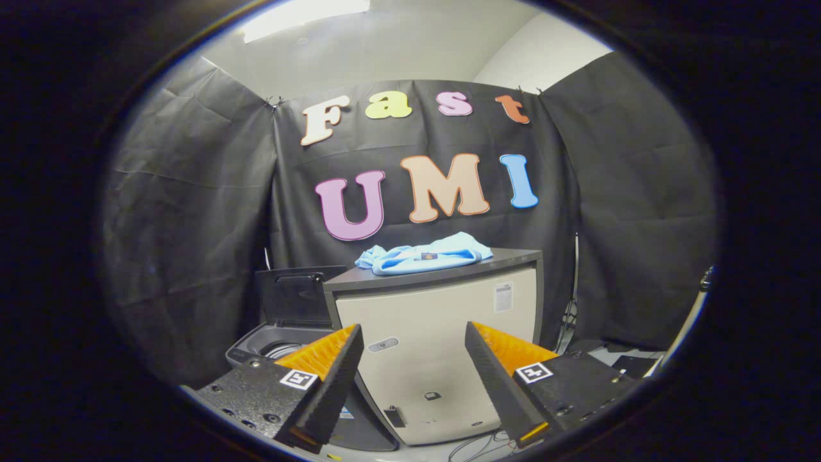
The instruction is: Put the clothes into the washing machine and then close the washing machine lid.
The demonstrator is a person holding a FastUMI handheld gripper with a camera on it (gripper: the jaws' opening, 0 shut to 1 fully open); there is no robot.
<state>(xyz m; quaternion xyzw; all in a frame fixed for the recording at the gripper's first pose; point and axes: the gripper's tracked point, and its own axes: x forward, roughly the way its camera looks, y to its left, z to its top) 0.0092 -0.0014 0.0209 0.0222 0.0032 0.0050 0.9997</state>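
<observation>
A light blue garment [423, 255] lies bunched on the dark top of a beige cabinet [442, 321] straight ahead of me, well beyond my fingers. To the cabinet's left, lower down, stands the washing machine [272, 343] with its dark lid [292, 296] raised upright and the drum opening showing. My gripper [414, 340] is open, its two fingers wide apart with nothing between them, aimed at the cabinet's front.
Black cloth walls close the booth behind and on both sides. Cables [478, 446] lie on the floor below the cabinet. A dark flat object [632, 366] rests on the floor at the right, beside a pale pole [689, 324].
</observation>
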